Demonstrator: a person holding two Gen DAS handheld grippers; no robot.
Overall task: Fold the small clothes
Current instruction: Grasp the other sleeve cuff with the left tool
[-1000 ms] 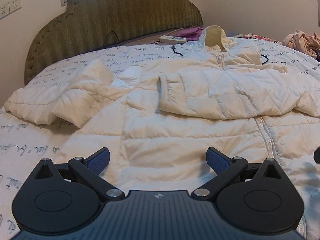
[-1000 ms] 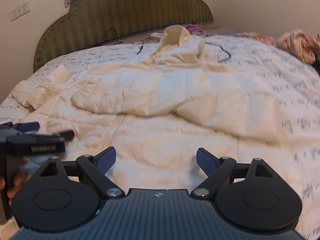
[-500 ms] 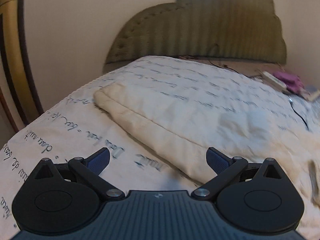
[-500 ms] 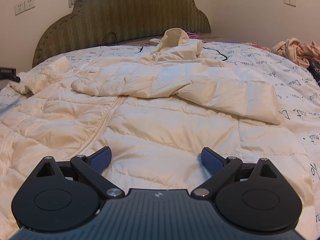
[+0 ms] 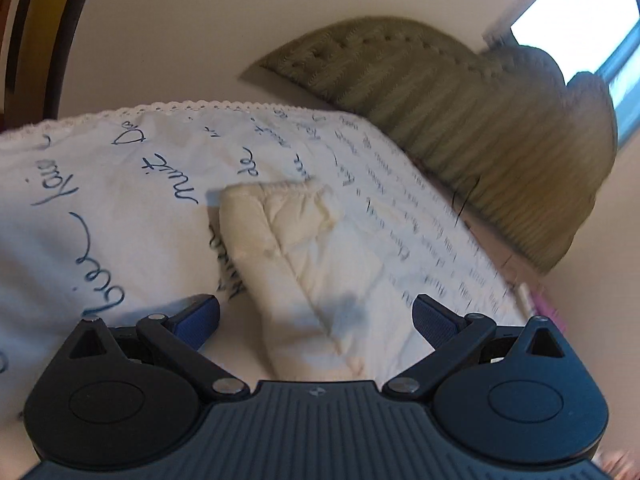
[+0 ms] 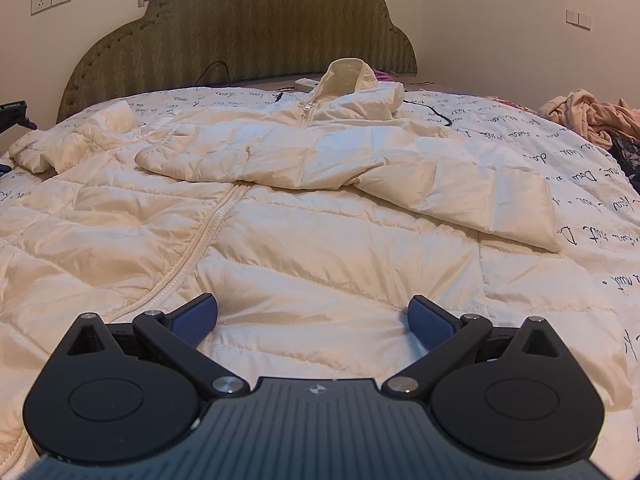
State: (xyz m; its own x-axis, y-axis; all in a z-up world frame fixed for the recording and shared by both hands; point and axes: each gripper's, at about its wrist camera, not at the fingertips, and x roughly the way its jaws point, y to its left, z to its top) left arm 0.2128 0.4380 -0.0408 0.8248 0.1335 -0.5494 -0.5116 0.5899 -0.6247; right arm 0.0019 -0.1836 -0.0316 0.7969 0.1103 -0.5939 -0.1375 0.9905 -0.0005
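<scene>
A cream quilted puffer jacket lies front up on the bed, zipped, with one sleeve folded across its chest. Its other sleeve stretches out to the side, cuff at the far end. My left gripper is open, its jaws spread on either side of that sleeve, close above it. My right gripper is open and empty just above the jacket's lower front. The left gripper's tip shows at the left edge of the right wrist view.
The bed has a white sheet with blue handwriting print and a green padded headboard. A pile of pink clothes lies at the far right. A black cable and a white remote lie near the headboard.
My left gripper has swung left from the jacket's body out to the spread sleeve and tilted. My right gripper has shifted right to centre on the jacket's lower front. Both stayed open.
</scene>
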